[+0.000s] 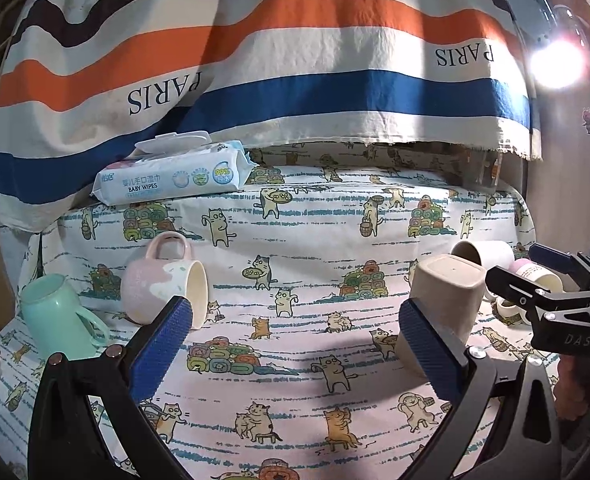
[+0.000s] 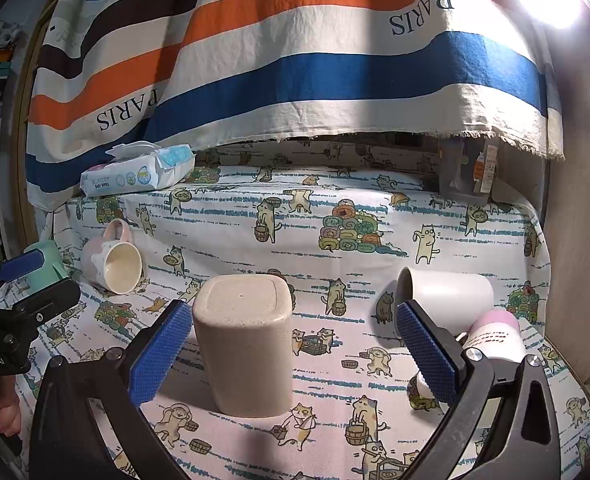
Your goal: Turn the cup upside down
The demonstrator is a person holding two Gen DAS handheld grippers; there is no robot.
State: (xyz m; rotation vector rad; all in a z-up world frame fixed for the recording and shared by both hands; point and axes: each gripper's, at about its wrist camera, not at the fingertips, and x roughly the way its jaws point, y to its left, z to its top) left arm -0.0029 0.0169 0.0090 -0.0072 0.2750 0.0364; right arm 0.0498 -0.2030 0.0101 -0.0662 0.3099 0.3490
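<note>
1. Right tongs [image 2: 291, 344] stand spread wide with nothing between the blue pads; the speckled beige square-sided cup [image 2: 242, 346] sits just beside the left pad, apart from both, so it appears set down and let go.
2. Left tongs [image 1: 295, 344] are likewise spread and unloaded, hovering over bare cat-print cloth on the desk [image 1: 295, 380], probably kept back out of the way.
3. The beige cup stands base-up, mouth down on the cloth, near the front centre of the desk. Its flat base shows a small central mark; walls are matte, rounded at the corners, no handle visible.
4. Judgement: this cup looks already flipped.
5. Three mugs lie on their sides: a pink-and-cream handled mug [image 2: 111, 262], a white mug [image 2: 443, 296], and a pink-topped cup [image 2: 495, 332]. A mint-green plastic mug [image 1: 55, 316] stands at far left.
</note>
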